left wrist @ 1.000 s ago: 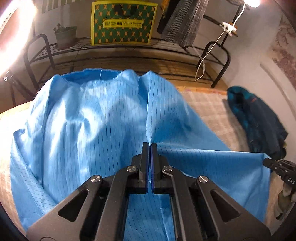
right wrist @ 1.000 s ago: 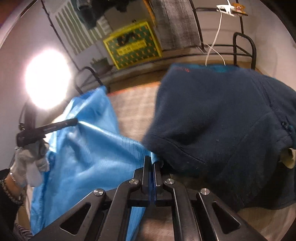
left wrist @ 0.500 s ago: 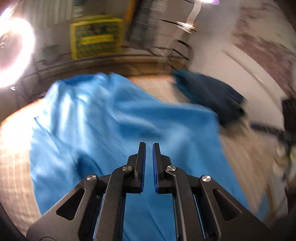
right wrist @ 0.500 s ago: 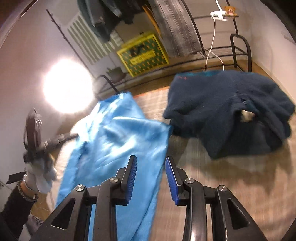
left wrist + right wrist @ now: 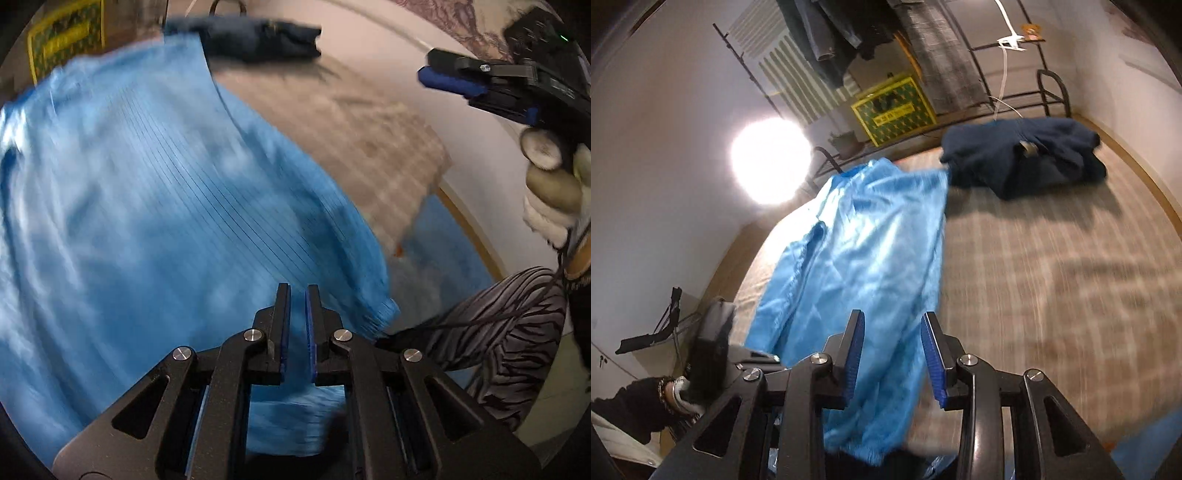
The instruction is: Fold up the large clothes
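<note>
both grippers, left gripper (image 5: pixel 297 325) and right gripper (image 5: pixel 894 354), have fingers apart (holding nothing); I'd grab the blue garment (image 5: pixel 864 251) hem corners at the bed (image 5: pixel 1052 277) near edge

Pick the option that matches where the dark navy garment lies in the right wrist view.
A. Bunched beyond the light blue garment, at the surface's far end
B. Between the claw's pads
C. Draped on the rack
A: the dark navy garment sits bunched past the light blue garment's far edge.
</note>
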Available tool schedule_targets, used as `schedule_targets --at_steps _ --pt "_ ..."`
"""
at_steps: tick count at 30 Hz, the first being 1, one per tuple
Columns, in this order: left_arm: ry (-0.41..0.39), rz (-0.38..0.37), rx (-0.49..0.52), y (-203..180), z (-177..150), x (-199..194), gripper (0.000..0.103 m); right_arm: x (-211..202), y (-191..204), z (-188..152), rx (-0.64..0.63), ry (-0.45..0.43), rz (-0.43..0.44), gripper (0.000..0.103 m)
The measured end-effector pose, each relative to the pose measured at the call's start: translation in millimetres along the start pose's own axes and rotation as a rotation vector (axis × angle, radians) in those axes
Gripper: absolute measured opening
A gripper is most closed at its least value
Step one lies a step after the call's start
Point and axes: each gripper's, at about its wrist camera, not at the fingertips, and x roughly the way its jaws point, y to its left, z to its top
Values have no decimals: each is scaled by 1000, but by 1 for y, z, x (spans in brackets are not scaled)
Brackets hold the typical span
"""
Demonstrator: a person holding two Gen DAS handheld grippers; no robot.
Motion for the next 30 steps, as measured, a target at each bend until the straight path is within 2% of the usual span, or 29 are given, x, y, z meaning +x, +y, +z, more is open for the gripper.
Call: schedule_targets --at_steps 2,3,4,6,7,8,9,10,11,12,13,16,17,19,21,23,24,25,26,27,28,30 --pt "13 10 -17 -10 -8 12 19 -6 -6 -15 25 -13 2 34" --pt "10 25 -23 -16 -12 16 42 -7 -10 -18 41 -22 12 34" --pt "-3 38 -32 -21 -14 19 60 -9 -15 -22 67 -30 26 34" --pt "-18 69 -29 -26 -15 25 63 -9 -22 -28 99 -29 47 34" --pt "-27 108 -4 -32 -15 29 62 -9 -24 -30 101 -25 44 34" --pt "-42 163 28 -36 -16 32 57 -8 -24 -30 100 -24 36 34" --pt "-57 212 56 -36 -19 35 41 -7 -25 -30 102 -24 32 33" --pt "-72 246 81 -37 -20 37 30 -7 -25 -30 107 -27 38 33" --pt "-92 225 74 -35 -19 36 22 -8 -24 -30 107 -31 44 33" --pt "-95 192 50 -31 -19 35 7 -10 -23 -30 99 -39 47 33" --pt "-95 162 16 -26 -18 34 6 -11 -21 -29 90 -46 44 33" --pt "-130 -5 -72 -20 -18 23 4 -14 -15 -29 61 -61 33 32" --pt "-144 -37 -83 -22 -17 19 4 -14 -15 -29 60 -62 36 32" --pt "-167 -74 -77 -29 -15 17 4 -14 -15 -28 58 -62 38 32" --pt "-142 -31 -46 -38 -12 26 4 -12 -15 -28 57 -58 36 32" --pt "-119 14 -59 -42 -11 32 12 -11 -15 -28 56 -53 31 32" --pt "-113 15 -72 -44 -9 34 24 -11 -16 -29 55 -50 28 32" --pt "-122 25 -78 -48 -9 33 41 -10 -16 -29 53 -47 25 32" --pt "-140 48 -73 -53 -8 33 49 -10 -17 -29 52 -46 21 32" --pt "-159 91 -61 -59 -8 33 65 -9 -18 -29 52 -44 21 32" --pt "-165 134 -53 -64 -9 35 71 -9 -20 -28 54 -44 22 32" --pt "-156 222 -13 -73 -9 46 71 -11 -24 -28 59 -48 22 32"
